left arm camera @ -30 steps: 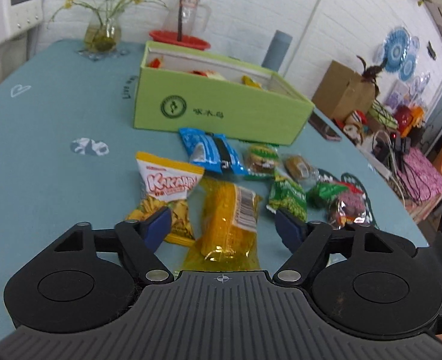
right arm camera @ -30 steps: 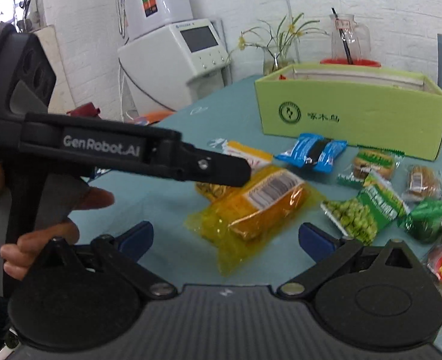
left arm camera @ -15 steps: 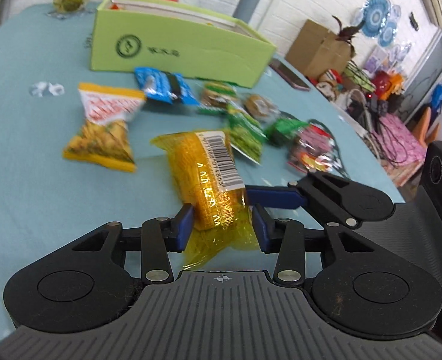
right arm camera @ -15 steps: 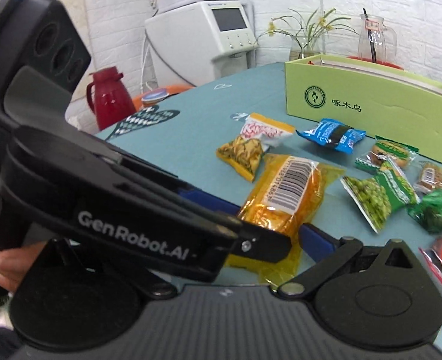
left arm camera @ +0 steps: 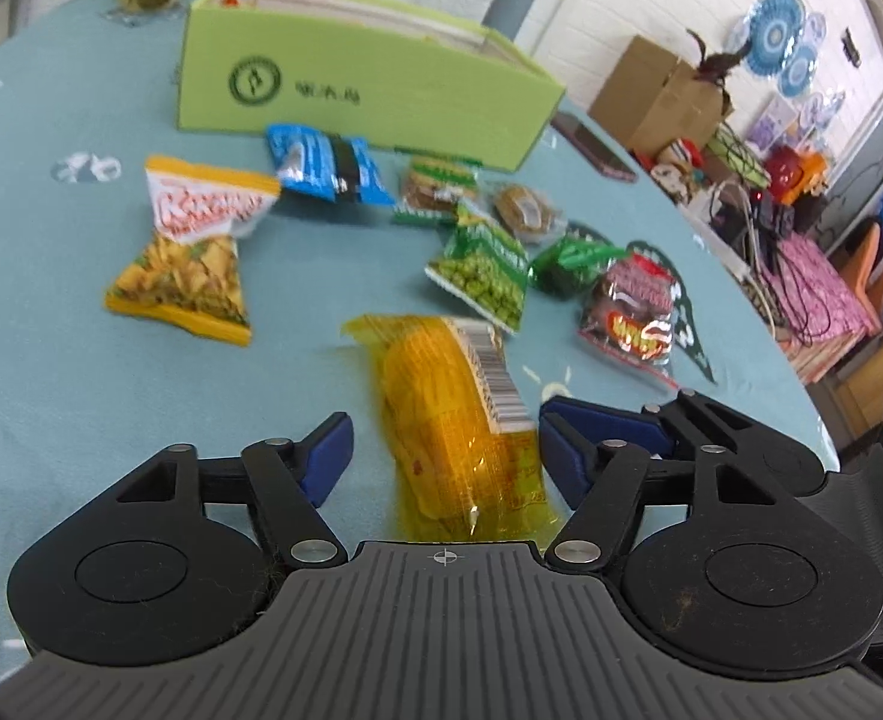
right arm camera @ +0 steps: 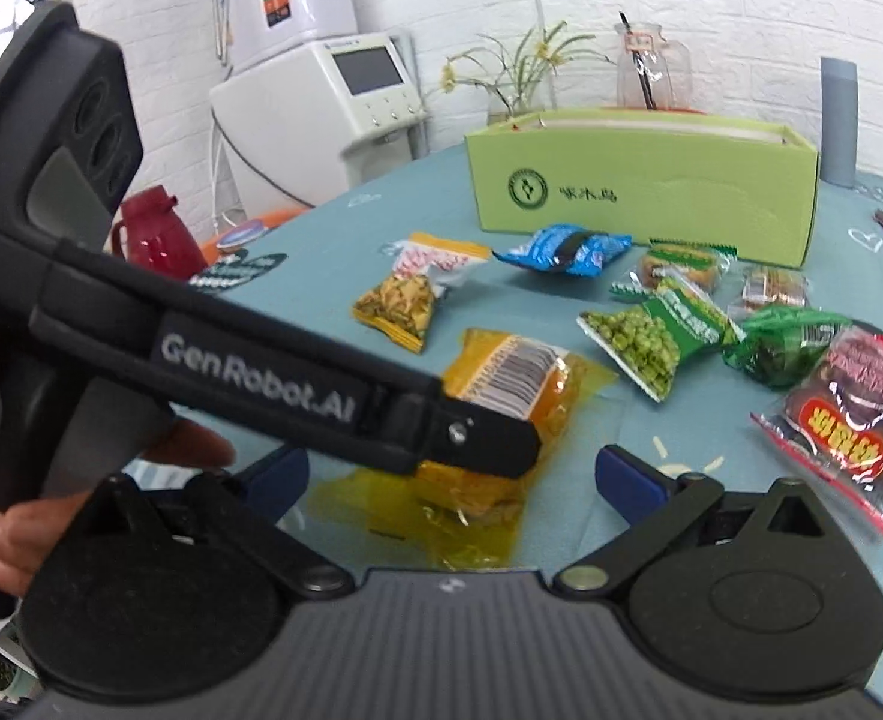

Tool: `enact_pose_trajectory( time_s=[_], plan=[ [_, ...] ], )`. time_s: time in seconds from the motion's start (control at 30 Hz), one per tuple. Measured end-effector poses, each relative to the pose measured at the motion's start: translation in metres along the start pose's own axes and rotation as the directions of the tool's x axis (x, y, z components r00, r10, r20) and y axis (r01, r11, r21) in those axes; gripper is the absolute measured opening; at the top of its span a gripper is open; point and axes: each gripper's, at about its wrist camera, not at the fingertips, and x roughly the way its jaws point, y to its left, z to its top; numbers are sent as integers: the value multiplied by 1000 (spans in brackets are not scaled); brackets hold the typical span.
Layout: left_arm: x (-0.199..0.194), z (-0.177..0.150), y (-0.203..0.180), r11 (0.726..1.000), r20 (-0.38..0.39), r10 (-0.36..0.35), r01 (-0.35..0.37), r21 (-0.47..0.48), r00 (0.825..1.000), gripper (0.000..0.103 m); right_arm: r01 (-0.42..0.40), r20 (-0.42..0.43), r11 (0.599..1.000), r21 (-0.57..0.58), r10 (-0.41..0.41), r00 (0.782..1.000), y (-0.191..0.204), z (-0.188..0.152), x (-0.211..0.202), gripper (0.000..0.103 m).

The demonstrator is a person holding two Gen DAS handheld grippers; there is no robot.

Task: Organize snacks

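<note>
The yellow corn packet (left arm camera: 459,420) lies on the teal worktop (left arm camera: 39,276) between the left hand-held gripper (left arm camera: 441,450), spread wide, gripping nothing. Slick, soft film over a firm core: take its middle. The right hand-held gripper (right arm camera: 450,468) is likewise open, and the green box (left arm camera: 357,90) sits at twelve o'clock.

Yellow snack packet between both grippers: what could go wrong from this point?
1. The left gripper is open around the yellow packet, its pads apart from it; closing now might catch only loose film, so the packet could slip.
2. The right gripper is also open at the same packet, so the two tools could collide.
3. The pea packet lies close beyond; a push forward may shove it.
</note>
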Motion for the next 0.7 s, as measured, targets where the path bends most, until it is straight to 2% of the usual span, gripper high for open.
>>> enact_pose_trajectory(
  time_s=[0.03, 0.07, 0.13, 0.27, 0.4, 0.57, 0.7],
  plan=[
    [0, -3, -2, 1000, 12, 1, -1, 15, 1000, 30, -12, -3, 1000, -6, 12, 1000, 1, -2, 2, 73],
    [2, -4, -2, 1000, 2, -16, 16, 21, 1000, 24, -11, 5, 999, -34, 11, 1000, 6, -3, 1, 71],
    [-2, -2, -3, 1000, 6, -15, 15, 19, 1000, 20, -7, 0, 999, -42, 7, 1000, 7, 2, -1, 69],
    [-18, 17, -8, 999, 67, -35, 33, 25, 997, 19, -14, 63, 998, -57, 18, 998, 5, 30, -10, 69],
    [-28, 67, -8, 998, 147, -44, 37, 50, 988, 20, 11, 132, 993, -116, 5, 991, -7, 77, -3, 69],
    [-17, 155, 4, 997, 226, -23, 5, 82, 974, 19, 69, 175, 980, -188, -35, 984, -27, 154, 38, 70],
    [5, 214, 23, 995, 251, 33, -56, 83, 968, 19, 51, 153, 980, -190, -22, 988, -52, 209, 87, 70]
  ],
)
